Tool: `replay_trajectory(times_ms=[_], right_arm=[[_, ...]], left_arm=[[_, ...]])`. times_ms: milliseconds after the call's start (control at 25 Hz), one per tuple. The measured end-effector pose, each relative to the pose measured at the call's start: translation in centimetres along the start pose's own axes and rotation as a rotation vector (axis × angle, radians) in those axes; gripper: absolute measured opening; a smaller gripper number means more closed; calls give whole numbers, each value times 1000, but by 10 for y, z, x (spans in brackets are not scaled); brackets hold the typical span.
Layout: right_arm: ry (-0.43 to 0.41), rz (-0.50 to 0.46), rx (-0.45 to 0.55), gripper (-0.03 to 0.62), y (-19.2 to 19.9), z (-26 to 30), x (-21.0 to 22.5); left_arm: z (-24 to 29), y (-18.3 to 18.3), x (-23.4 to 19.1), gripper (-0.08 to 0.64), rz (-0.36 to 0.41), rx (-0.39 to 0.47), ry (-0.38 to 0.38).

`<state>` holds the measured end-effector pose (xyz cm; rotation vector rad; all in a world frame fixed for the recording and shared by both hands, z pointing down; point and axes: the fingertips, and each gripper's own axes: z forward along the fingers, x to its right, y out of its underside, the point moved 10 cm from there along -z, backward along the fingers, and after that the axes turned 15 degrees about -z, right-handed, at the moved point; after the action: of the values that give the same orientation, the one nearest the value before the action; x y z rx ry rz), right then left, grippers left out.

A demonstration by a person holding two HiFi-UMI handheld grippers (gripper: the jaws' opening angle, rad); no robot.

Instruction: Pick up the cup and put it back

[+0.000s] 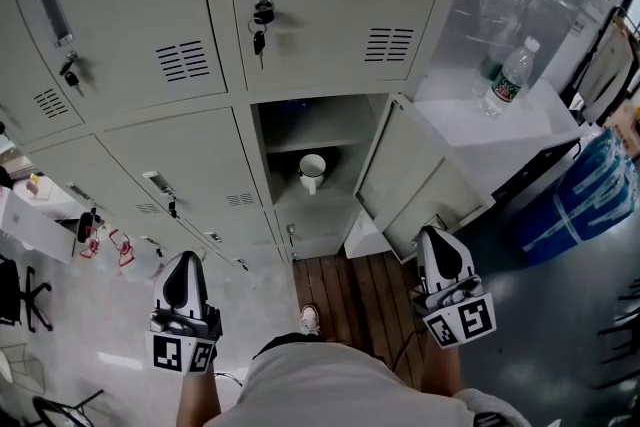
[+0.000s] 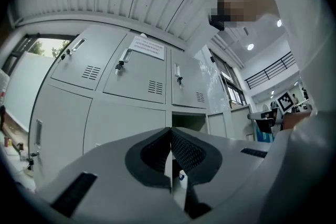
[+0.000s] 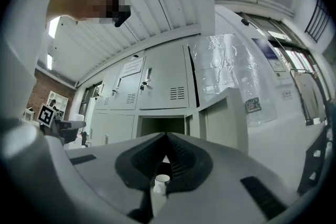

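A white cup (image 1: 312, 171) with a handle stands upright on the lower shelf of the open locker (image 1: 310, 130). Its door (image 1: 405, 170) is swung out to the right. In the right gripper view the cup (image 3: 160, 180) shows small and far through the slot below the jaw tips. My left gripper (image 1: 187, 257) and right gripper (image 1: 437, 233) hang close to my body, well short of the locker, pointing toward it. The jaws of the left gripper (image 2: 169, 129) and the right gripper (image 3: 167, 135) meet at their tips with nothing between them.
A wall of grey lockers (image 1: 150, 45) fills the view, with keys (image 1: 262, 25) hanging in the door above the open one. A water bottle (image 1: 510, 75) stands on a white counter (image 1: 530, 120) at the right. A blue wrapped bundle (image 1: 590, 195) lies below it.
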<state>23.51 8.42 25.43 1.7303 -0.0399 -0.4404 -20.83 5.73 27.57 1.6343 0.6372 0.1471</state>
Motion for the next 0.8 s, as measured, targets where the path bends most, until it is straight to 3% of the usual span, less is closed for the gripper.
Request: replay_trajectory(times_ms=[600,800], right_arm=[[-13,-51,36,17,-8,11,-4],[-6,-28,32,17,-2,10,-2]], left_arm=[[11,7,3,21,-8,-17,24],[10,13,7,21,-11,-44,23]])
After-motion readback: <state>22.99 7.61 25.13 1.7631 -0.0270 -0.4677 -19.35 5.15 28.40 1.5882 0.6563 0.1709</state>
